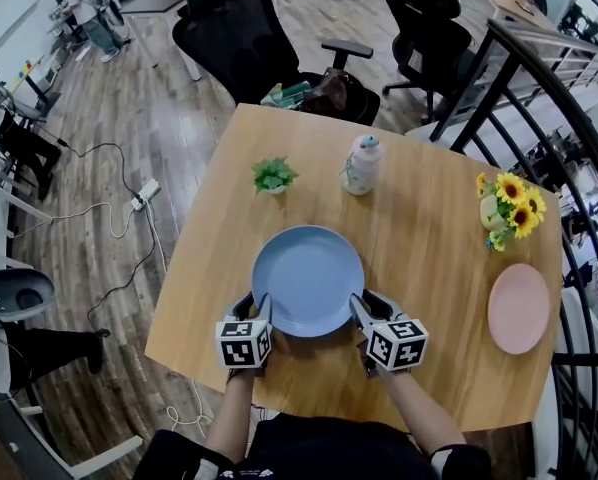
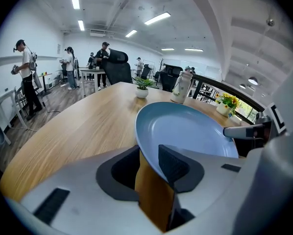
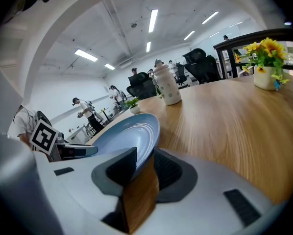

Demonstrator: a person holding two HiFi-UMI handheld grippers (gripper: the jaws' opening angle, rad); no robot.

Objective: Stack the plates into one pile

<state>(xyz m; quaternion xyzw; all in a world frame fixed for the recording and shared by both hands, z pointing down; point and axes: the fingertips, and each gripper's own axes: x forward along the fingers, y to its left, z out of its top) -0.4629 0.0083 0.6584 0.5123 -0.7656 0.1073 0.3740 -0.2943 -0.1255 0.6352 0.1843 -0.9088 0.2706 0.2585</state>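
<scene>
A blue plate [image 1: 307,278] lies near the front of the wooden table [image 1: 429,238]. My left gripper [image 1: 254,308] holds its near-left rim and my right gripper [image 1: 364,308] its near-right rim. In the left gripper view the blue plate [image 2: 185,126] has its rim wedged between the dark pads of that gripper [image 2: 149,163]. The right gripper view shows the same plate [image 3: 127,136] clamped in the other gripper [image 3: 144,163]. A pink plate [image 1: 518,308] sits apart at the table's right edge, with no gripper near it.
A small potted plant [image 1: 274,176], a white bottle [image 1: 362,164] and a pot of sunflowers [image 1: 507,208] stand across the far half of the table. Black office chairs [image 1: 244,38] are behind it. A dark railing [image 1: 579,118] runs along the right.
</scene>
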